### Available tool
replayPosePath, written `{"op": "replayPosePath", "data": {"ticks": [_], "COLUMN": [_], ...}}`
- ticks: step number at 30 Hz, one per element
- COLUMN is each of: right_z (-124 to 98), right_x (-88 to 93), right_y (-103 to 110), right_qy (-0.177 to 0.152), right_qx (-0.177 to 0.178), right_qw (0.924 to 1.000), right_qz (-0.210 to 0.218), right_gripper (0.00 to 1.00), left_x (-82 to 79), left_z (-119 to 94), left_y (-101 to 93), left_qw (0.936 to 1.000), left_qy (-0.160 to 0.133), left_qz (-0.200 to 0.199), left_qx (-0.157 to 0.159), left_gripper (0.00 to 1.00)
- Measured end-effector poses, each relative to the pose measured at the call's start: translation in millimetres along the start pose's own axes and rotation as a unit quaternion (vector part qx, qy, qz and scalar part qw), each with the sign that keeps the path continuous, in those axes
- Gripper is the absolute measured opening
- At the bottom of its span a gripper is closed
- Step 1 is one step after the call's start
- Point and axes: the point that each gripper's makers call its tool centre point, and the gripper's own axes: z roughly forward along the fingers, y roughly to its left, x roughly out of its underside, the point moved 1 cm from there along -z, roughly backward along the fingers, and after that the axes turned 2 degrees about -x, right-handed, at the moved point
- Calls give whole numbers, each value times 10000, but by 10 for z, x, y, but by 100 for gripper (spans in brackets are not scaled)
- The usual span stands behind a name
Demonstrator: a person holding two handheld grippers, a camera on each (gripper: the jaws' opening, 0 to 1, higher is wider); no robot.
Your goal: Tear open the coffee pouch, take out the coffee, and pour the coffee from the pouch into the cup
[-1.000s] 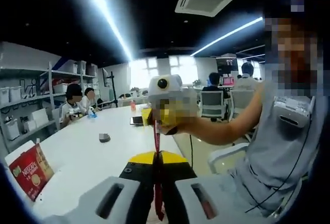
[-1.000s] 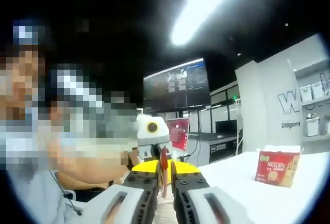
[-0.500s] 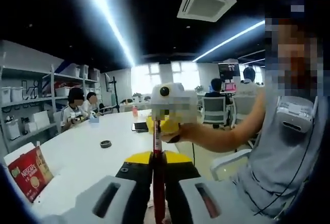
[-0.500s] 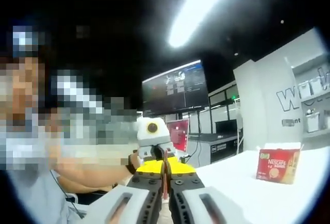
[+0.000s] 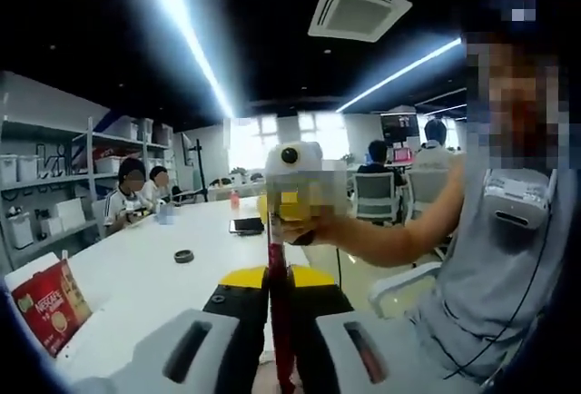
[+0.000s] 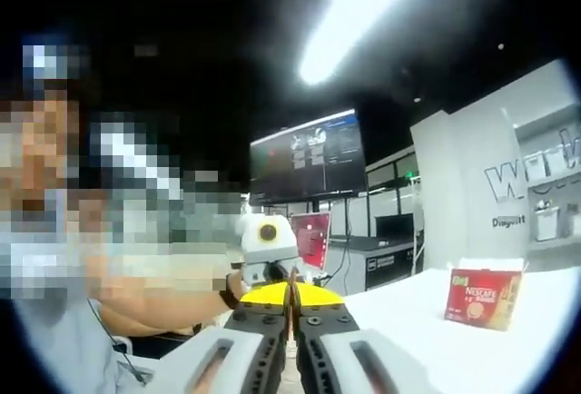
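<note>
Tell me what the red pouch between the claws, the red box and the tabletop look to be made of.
Coffee pouch: thin, flat red strip seen edge-on between the shut left claw jaws, probably foil or plastic film; finish unclear.
Red box: sharp folded edges and printed faces, likely matte cardboard.
Table: smooth white surface with soft light reflections, probably laminate.
</note>
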Motion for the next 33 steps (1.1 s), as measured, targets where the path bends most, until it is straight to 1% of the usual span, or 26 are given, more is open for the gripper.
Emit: {"op": "replayPosePath", "data": {"ticks": [2,5,6,8,10,11,12,15,17,18,19,21,23,24,25,26,27,29,31,32,33], "right_z": [9,-1,-6,-47,-105,-128,-134,-150,-175,-196,-210,-221,-227,-247,-268,-283,-290,-299,-315,-328,-348], "right_x": [15,25,29,38,26,29,41,82,93,90,97,134,158,163,168,192,215,257,293,297,294], "right_y": [14,9,13,8,2,-6,-15,-30,-18,-1,0,-20,-11,-19,-33,-44,-49,-51,-56,-59,-64], "right_qy": [28,45,49,69,-4,-34,-43,-226,-383,-526,-596,-667,-780,-912,-1009,-1033,-1042,-1036,-1052,-1077,-1124], "right_qx": [1,21,24,72,113,139,149,161,182,163,177,203,199,199,219,221,232,267,266,281,302], "right_qw": [10000,10000,10000,9999,9999,9999,9998,9995,9989,9982,9978,9973,9964,9954,9945,9943,9942,9941,9940,9937,9931], "right_qz": [-22,-38,-41,-82,-80,-97,-105,-142,-191,-217,-238,-244,-251,-234,-182,-164,-159,-155,-158,-160,-164], "right_gripper": [2,2,2,2,2,2,2,2,2,2,2,2,2,2,2,2,2,2,2,2,2], "left_x": [9,18,21,38,97,120,125,145,145,153,164,173,200,199,186,189,200,251,275,276,262], "left_z": [-5,10,14,19,10,-1,-12,1,-3,-20,-36,-39,-34,-40,-40,-49,-51,-47,-43,-43,-45], "left_y": [6,6,2,1,-9,-4,-7,13,26,14,-2,-8,-11,7,29,36,26,11,26,39,79], "left_qw": [10000,10000,10000,10000,10000,10000,10000,10000,10000,10000,10000,10000,10000,10000,9999,9998,9999,10000,10000,9999,9997], "left_qy": [-9,-30,-39,-42,41,37,-1,9,-27,-44,-47,-73,-15,-34,-120,-168,-137,-58,-21,-53,-142], "left_qz": [-14,70,66,52,8,54,74,37,-6,-69,-59,25,40,50,35,-41,-62,36,50,41,-45], "left_qx": [31,38,45,16,26,15,23,0,-54,-35,-13,-21,-12,-47,-113,-115,-83,-57,-57,-104,-217], "left_gripper": [5,5,7,13,10,6,6,6,15,14,9,5,6,9,13,11,9,6,8,12,16]}}
